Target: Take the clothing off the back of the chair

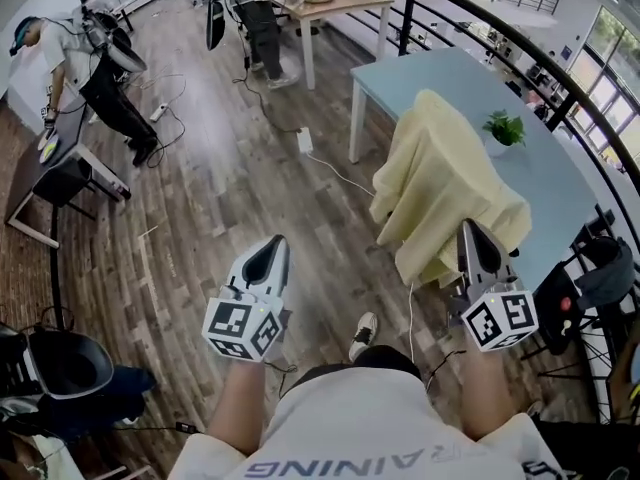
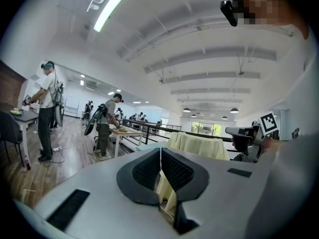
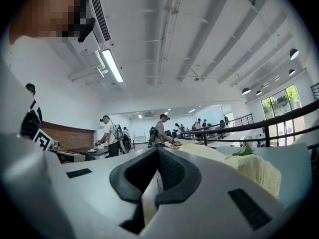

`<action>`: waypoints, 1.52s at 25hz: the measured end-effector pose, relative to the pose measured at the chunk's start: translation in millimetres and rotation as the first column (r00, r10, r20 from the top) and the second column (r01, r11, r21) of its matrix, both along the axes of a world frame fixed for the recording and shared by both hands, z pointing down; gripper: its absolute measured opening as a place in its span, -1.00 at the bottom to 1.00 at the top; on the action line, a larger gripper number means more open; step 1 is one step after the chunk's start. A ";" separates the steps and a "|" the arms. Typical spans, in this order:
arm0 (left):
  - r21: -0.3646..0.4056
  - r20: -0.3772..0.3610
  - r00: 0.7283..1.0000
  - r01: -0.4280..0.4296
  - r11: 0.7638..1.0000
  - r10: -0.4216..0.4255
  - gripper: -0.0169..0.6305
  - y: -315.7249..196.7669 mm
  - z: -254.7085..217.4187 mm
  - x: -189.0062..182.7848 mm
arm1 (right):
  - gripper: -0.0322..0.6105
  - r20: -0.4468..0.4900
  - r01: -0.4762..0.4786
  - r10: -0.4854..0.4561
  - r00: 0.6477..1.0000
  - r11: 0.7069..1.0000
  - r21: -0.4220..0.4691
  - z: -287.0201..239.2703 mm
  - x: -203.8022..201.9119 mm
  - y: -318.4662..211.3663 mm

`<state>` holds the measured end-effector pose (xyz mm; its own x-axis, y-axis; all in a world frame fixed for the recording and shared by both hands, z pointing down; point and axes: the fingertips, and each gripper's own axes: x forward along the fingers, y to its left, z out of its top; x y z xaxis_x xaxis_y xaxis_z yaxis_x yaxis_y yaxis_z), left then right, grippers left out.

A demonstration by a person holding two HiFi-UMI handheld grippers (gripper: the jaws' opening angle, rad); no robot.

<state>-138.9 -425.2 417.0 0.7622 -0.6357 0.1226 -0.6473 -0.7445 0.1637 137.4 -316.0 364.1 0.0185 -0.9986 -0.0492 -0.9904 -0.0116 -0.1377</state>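
The left gripper [image 1: 268, 255] is clenched, its two dark ribbed pads pressed together with nothing between them. The right gripper [image 1: 473, 232] is clenched and empty as well. From the head view, the right one's tip sits at the lower hem of the pale yellow cloth garment [image 1: 440, 178], which rises at its 11 o'clock. Whether it touches the cloth I cannot tell. In the right gripper view the cloth [image 3: 259, 171] lies off at 3 o'clock of the jaws, not in them. For the left gripper the garment is at 2 o'clock, well apart across the brown wooden plank floor [image 1: 220, 168].

The garment is draped over the chair back and hides nearly all of it, hanging in loose folds against the edge of the pale blue flat-topped table [image 1: 440, 68], near a small green potted plant [image 1: 503, 130].

It looks light, limp and unbreakable, likely to sag and slide once lifted. A pinch on a thick fold near the top ridge, one gripper at each shoulder, seems the surest hold.
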 end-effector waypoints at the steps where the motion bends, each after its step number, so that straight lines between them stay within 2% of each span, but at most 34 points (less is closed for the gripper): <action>1: 0.003 -0.001 1.000 -0.020 1.000 0.020 -0.83 -9.5 -2.6 15.8 | -0.83 0.003 -0.016 0.016 1.000 1.000 0.004 -5.5 12.9 -3.7; 7: 0.022 -0.006 0.993 -0.119 0.993 0.119 -0.83 -56.3 -15.9 107.3 | -0.83 -0.004 -0.108 0.108 0.994 0.992 0.064 -42.8 90.8 -13.1; 13: 0.025 0.013 0.973 -0.231 0.973 0.230 -0.82 -81.3 -19.5 199.3 | -0.83 0.034 -0.219 0.218 0.975 0.974 0.055 -33.7 173.4 -10.8; 18: 0.038 0.017 0.953 -0.302 0.952 0.302 -0.83 -102.3 -22.9 247.2 | -0.83 0.042 -0.300 0.298 0.954 0.953 0.032 -18.5 204.9 -5.0; 20: 0.041 0.016 0.940 -0.340 0.940 0.339 -0.83 -112.0 -23.2 264.5 | -0.83 0.048 -0.349 0.348 0.936 0.937 0.017 -10.8 214.8 0.5; 27: 0.051 0.004 0.868 -0.496 0.867 0.497 -0.83 -158.6 -22.7 324.4 | -0.83 0.051 -0.533 0.534 0.844 0.846 -0.031 11.4 237.2 4.9; 33: 0.058 -0.003 0.775 -0.630 0.774 0.631 -0.82 -206.7 -26.5 363.1 | -0.83 0.036 -0.686 0.686 0.727 0.728 -0.013 -0.6 231.3 -6.5; 36: 0.056 0.001 0.705 -0.708 0.704 0.709 -0.83 -217.9 -23.3 377.9 | -0.83 0.039 -0.766 0.766 0.641 0.642 -0.023 2.0 219.9 4.2; 37: 0.054 0.005 0.688 -0.724 0.687 0.725 -0.83 -221.9 -21.8 380.2 | -0.83 0.041 -0.778 0.779 0.626 0.627 -0.032 3.9 217.2 5.8; 38: 0.049 0.008 0.676 -0.736 0.675 0.736 -0.83 -226.4 -20.4 381.8 | -0.83 0.041 -0.780 0.781 0.623 0.625 -0.045 5.5 216.7 5.0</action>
<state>242.8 -651.7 396.6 0.9871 0.1272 0.0971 0.1151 -0.9859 0.1218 354.0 -311.1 369.6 0.7930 -0.6092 -0.0031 -0.5999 -0.7800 -0.1778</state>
